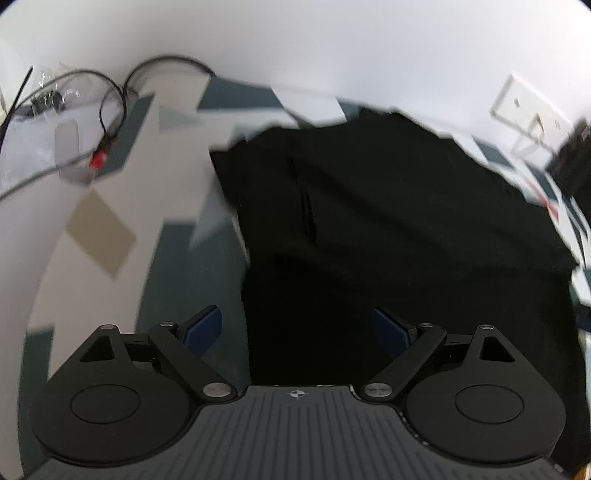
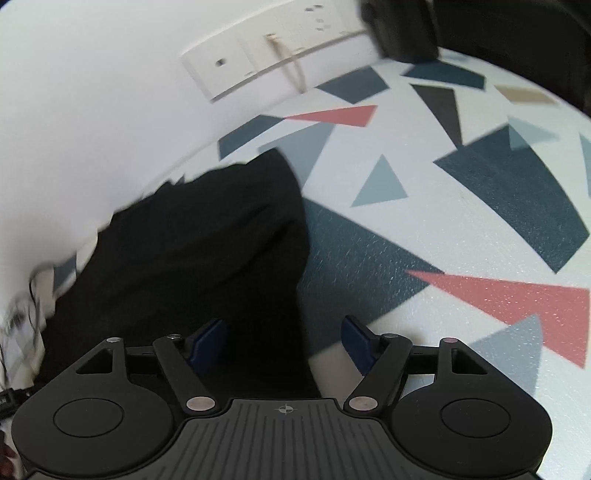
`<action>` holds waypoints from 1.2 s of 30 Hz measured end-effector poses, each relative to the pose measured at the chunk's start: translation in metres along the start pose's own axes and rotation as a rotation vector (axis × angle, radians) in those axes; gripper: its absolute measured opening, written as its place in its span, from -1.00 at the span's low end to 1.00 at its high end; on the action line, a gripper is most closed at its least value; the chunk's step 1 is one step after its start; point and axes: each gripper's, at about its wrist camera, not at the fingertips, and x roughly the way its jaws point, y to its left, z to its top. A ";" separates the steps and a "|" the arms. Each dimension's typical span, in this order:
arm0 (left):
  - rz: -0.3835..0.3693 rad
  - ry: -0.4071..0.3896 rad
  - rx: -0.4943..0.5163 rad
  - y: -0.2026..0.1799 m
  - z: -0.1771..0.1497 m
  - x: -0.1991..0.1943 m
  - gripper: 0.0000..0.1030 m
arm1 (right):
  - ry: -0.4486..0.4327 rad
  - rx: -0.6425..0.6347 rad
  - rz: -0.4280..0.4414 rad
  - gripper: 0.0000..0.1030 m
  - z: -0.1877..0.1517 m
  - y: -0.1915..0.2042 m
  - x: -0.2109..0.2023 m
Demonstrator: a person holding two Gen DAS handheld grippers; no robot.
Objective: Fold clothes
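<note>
Both my grippers hang over the black garment [image 1: 388,221], which lies spread on a tabletop covering [image 2: 461,229] patterned with white ground and dark blue, grey, red and tan triangles. My left gripper [image 1: 297,330] has its jaws wide apart, nothing between the blue pads [image 1: 203,328]; the garment's left edge runs up just inside my left pad, so most of the gap sits over black cloth and the left pad itself stands over the patterned covering. Whether the pads touch the cloth I cannot tell; the view is blurred. My right gripper [image 2: 282,341] is likewise spread wide and empty. Here the garment [image 2: 192,251] fills the left half of the gap, its right edge running up between the two pads, nearer the left one; my right pad [image 2: 356,341] stands over bare covering, beside the garment's edge. From the left wrist view, the garment reaches back toward the white wall [image 1: 332,44], its far edge ragged and slightly rumpled. Left of the garment, well apart, black cables [image 1: 118,92] loop near the wall with a small red plug [image 1: 98,160] on the covering. Beyond the garment's right side a white socket panel [image 2: 266,48] is fixed to the wall, and a dark object [image 2: 402,29] sits past it, too blurred to identify.
</note>
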 end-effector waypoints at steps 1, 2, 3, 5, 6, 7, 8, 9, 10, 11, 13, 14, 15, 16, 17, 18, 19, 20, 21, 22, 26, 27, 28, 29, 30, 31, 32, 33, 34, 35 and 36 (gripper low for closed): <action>0.000 0.012 0.006 -0.001 -0.007 0.000 0.75 | -0.010 -0.029 -0.013 0.30 -0.002 0.004 -0.001; 0.007 0.013 0.013 -0.003 -0.010 0.000 0.79 | -0.037 -0.045 -0.015 0.26 0.000 0.006 -0.001; 0.014 0.013 0.019 -0.005 -0.012 0.000 0.83 | -0.077 -0.056 -0.010 0.24 0.003 0.008 -0.001; 0.028 0.014 0.033 -0.009 -0.016 0.000 0.86 | -0.151 -0.050 0.008 0.09 0.012 0.009 0.000; 0.036 0.015 0.039 -0.011 -0.018 0.000 0.87 | -0.179 0.001 0.032 -0.02 0.020 0.005 0.002; 0.043 0.015 0.046 -0.013 -0.021 0.000 0.87 | -0.206 0.053 0.055 -0.29 0.028 0.002 0.004; 0.050 0.015 0.052 -0.015 -0.023 0.000 0.87 | -0.226 0.115 0.079 -0.41 0.036 -0.003 0.008; 0.050 0.018 0.052 -0.015 -0.023 0.000 0.87 | -0.228 0.174 0.089 -0.40 0.042 -0.008 0.013; 0.046 0.021 0.050 -0.015 -0.023 0.000 0.87 | -0.218 0.212 0.081 -0.47 0.046 -0.011 0.018; 0.043 0.023 0.049 -0.014 -0.024 -0.001 0.88 | -0.193 0.233 0.062 -0.73 0.049 -0.013 0.025; 0.037 0.023 0.049 -0.012 -0.026 -0.002 0.88 | -0.142 0.196 0.005 -0.99 0.043 -0.012 0.031; 0.035 0.023 0.048 -0.011 -0.027 -0.002 0.89 | -0.123 0.170 -0.021 -1.00 0.039 -0.011 0.032; 0.033 0.021 0.048 -0.010 -0.028 -0.002 0.92 | -0.114 0.156 -0.039 -1.00 0.035 -0.011 0.032; 0.029 0.018 0.050 -0.009 -0.029 -0.002 0.93 | -0.119 0.155 -0.048 -0.99 0.032 -0.013 0.029; 0.030 0.015 0.053 -0.010 -0.030 -0.001 0.96 | -0.128 0.168 -0.053 -0.98 0.030 -0.016 0.025; 0.031 0.011 0.057 -0.011 -0.031 -0.001 0.97 | -0.137 0.193 -0.062 -0.97 0.029 -0.021 0.020; 0.032 0.008 0.061 -0.011 -0.032 0.000 0.99 | -0.143 0.211 -0.081 -0.96 0.028 -0.025 0.015; 0.033 0.004 0.065 -0.012 -0.033 0.000 0.99 | -0.149 0.227 -0.096 -0.93 0.027 -0.029 0.010; 0.038 -0.004 0.060 -0.012 -0.034 0.000 0.99 | -0.155 0.241 -0.105 -0.90 0.026 -0.033 0.006; 0.042 -0.013 0.056 -0.013 -0.035 0.000 0.99 | -0.156 0.252 -0.108 -0.84 0.025 -0.036 0.001; 0.048 -0.031 0.049 -0.014 -0.039 -0.001 0.99 | -0.139 0.273 -0.070 -0.17 0.013 -0.045 -0.023; 0.050 -0.023 0.046 -0.014 -0.039 -0.003 0.99 | -0.126 0.259 -0.062 -0.13 0.007 -0.044 -0.029; 0.052 -0.014 0.043 -0.014 -0.040 -0.004 0.99 | -0.109 0.234 -0.057 0.02 0.003 -0.042 -0.033; 0.056 0.002 0.041 -0.014 -0.040 -0.005 0.99 | -0.092 0.209 -0.052 0.22 -0.002 -0.041 -0.037; 0.059 0.023 0.039 -0.014 -0.042 -0.007 0.99 | -0.077 0.180 -0.048 0.29 -0.008 -0.038 -0.041; 0.062 0.047 0.037 -0.014 -0.045 -0.011 0.99 | -0.065 0.145 -0.046 0.37 -0.013 -0.036 -0.044; 0.067 0.067 0.027 -0.013 -0.052 -0.016 0.99 | -0.053 0.110 -0.044 0.42 -0.019 -0.033 -0.048; 0.071 0.087 0.018 -0.013 -0.058 -0.021 0.99 | -0.038 0.072 -0.043 0.45 -0.025 -0.031 -0.050; 0.075 0.106 0.009 -0.012 -0.065 -0.026 0.99 | -0.020 0.031 -0.044 0.52 -0.030 -0.029 -0.051; 0.082 0.109 -0.008 -0.010 -0.076 -0.033 0.99 | -0.006 -0.002 -0.043 0.55 -0.035 -0.028 -0.053; 0.088 0.111 -0.025 -0.009 -0.086 -0.039 0.99 | 0.005 -0.027 -0.040 0.56 -0.040 -0.029 -0.057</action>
